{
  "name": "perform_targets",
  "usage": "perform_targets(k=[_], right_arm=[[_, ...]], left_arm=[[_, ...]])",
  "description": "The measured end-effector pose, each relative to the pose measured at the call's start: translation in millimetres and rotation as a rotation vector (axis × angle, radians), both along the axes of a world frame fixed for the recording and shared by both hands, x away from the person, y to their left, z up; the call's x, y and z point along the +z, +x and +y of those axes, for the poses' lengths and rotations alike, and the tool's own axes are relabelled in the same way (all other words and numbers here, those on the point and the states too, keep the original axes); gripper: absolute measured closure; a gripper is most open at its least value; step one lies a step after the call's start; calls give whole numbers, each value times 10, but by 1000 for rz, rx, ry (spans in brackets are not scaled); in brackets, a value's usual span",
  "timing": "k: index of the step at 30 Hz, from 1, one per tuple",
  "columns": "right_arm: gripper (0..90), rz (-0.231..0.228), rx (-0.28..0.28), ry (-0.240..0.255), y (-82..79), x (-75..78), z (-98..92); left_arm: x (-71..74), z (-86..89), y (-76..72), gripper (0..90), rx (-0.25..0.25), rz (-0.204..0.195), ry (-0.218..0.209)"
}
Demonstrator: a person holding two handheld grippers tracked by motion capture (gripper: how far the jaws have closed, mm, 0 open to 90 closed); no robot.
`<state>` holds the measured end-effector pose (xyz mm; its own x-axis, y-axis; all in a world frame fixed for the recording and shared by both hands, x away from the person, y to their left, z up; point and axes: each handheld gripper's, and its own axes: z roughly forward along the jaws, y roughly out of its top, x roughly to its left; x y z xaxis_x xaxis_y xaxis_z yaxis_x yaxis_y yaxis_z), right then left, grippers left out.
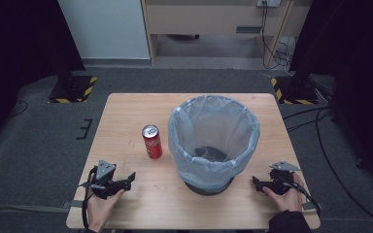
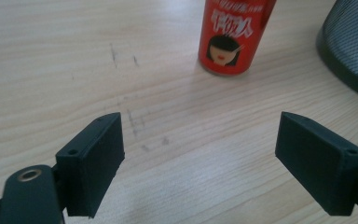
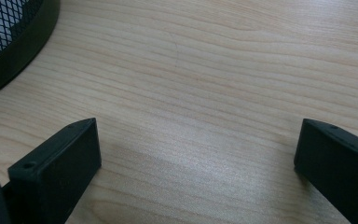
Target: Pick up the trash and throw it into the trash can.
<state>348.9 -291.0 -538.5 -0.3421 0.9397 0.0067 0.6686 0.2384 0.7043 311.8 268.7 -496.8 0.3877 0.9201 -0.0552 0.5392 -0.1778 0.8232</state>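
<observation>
Right, both of my hands are down at the near edge of the wooden table (image 1: 126, 109). My left gripper (image 1: 128, 179) sits at about 7 o'clock on the tabletop, my right gripper (image 1: 256, 183) at about 5 o'clock, well apart, with the bin between them.

Along my left gripper (image 2: 200, 158), the two black jaws stand wide apart with only bare wood grain between them, holding nothing. Straight ahead at 12 o'clock in that view stands the red can (image 2: 233, 35), upright on the table, with a cartoon face printed on its side. It is clear of my jaws, not touching them. Off at 2 o'clock the dark mesh of the wastebasket (image 2: 349, 46) curves in.

From above, the red can (image 1: 152, 141) stands just beside the wastebasket (image 1: 213, 145), at its 9 o'clock side, near the middle of the table. The basket is lined with a pale translucent bag (image 1: 194, 145) folded over the rim, and its black base shows beneath.

Along my right gripper (image 3: 196, 158), the jaws are again spread wide, empty, resting low over the wood. The basket's black mesh wall (image 3: 9, 42) sits at 10 o'clock.
</observation>
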Motion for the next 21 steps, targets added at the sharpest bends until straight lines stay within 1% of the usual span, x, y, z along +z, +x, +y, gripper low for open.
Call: perform_targets(k=[4,5,6,7,8,9,10,11,13,15,18,19,21], right_arm=[[6,0,0,0,0,0,0],[6,0,0,0,0,0,0],[6,-2,-1,0,2,-1,2],[6,-4,2,-1,5,-2,1],[6,-4,0,0,7,-2,3],[6,-4,0,0,7,-2,3],[6,-4,0,1,7,-2,3],[6,-4,0,1,7,-2,3],[6,-6,2,0,11,-3,1],[6,-5,2,0,11,-3,1],[6,-6,2,0,12,-3,1],[6,-6,2,0,12,-3,1],[6,-6,3,0,14,-3,0]], left_arm=[[106,-12,-26,145,-7,-39,-32],[106,-12,-26,145,-7,-39,-32],[156,-7,-39,145,-7,-73,-56],[156,-7,-39,145,-7,-73,-56],[204,7,-54,145,2,-106,-87],[204,7,-54,145,2,-106,-87],[248,19,-63,145,3,-119,-97],[248,19,-63,145,3,-119,-97],[303,27,-62,145,-4,-131,-110],[347,29,-53,145,-4,-144,-105],[428,30,-38,146,-7,-167,-114],[428,30,-38,146,-7,-167,-114],[534,46,-28,147,-12,-190,-127]])
